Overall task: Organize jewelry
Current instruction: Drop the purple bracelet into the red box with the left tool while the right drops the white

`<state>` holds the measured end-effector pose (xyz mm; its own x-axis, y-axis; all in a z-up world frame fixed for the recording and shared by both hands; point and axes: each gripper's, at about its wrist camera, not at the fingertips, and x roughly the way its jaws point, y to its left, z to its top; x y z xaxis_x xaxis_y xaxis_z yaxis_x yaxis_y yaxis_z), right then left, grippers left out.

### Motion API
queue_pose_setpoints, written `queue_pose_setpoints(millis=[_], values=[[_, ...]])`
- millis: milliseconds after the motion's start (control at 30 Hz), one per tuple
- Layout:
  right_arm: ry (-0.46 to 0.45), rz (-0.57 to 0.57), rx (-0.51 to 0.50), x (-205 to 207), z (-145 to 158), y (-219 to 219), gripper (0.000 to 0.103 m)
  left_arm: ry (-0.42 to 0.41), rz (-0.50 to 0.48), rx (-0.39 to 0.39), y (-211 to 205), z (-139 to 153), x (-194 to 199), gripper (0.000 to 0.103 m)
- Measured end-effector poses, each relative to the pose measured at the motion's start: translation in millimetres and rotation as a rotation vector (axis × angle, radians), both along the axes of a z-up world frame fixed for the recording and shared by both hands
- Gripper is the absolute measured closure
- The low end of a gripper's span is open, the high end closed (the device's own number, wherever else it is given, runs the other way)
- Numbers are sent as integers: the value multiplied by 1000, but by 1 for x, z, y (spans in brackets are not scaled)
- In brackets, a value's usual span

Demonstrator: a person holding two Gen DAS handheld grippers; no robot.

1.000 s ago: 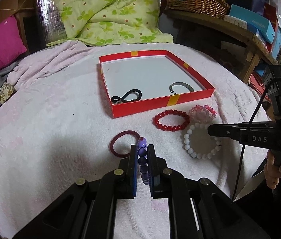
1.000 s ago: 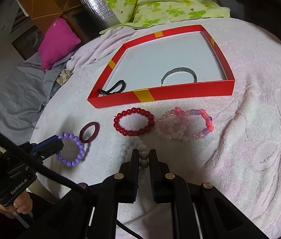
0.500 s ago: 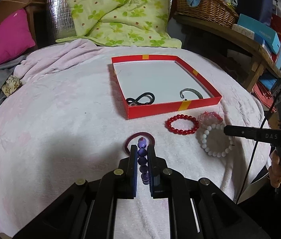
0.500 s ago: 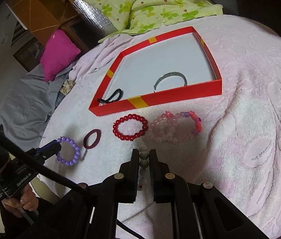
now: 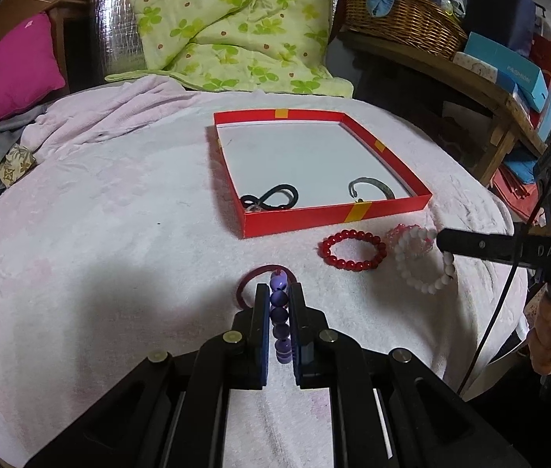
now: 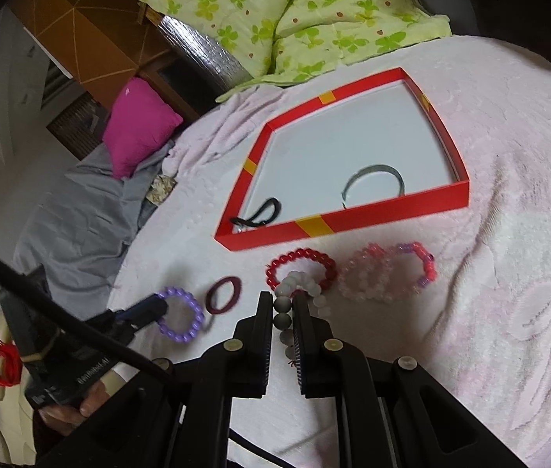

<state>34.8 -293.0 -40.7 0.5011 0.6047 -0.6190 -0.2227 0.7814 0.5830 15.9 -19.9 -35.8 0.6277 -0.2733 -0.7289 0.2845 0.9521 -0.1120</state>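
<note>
Both grippers now ride higher than a second ago, the left gripper [image 5: 278, 304] clamped on the purple beaded bracelet [image 5: 279, 312] and the right gripper [image 6: 284, 314] on the white beaded bracelet [image 6: 306, 288], so both bracelets hang lifted off the pink towel [image 5: 119, 234], ready for the red cardboard tray [image 5: 294, 226] just beyond.

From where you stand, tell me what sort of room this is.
Probably a lived-in bedroom that doubles as storage. The jewelry lies on a pink blanket spread like a bed, with a green floral quilt and a magenta pillow behind, and a wooden shelf crowded with boxes and a wicker basket.
</note>
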Motion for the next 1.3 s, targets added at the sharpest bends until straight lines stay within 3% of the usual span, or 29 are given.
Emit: queue_pose_setpoints(millis=[800, 1067, 1300], values=[[-36, -77, 112, 20, 13, -9, 92, -36, -59, -25, -31, 3, 11, 93], [-73, -145, 168, 60, 22, -9, 92, -43, -36, -83, -46, 19, 59, 93], [-45, -216, 230, 115, 14, -15, 92, -36, -15, -78, -59, 21, 116, 93]])
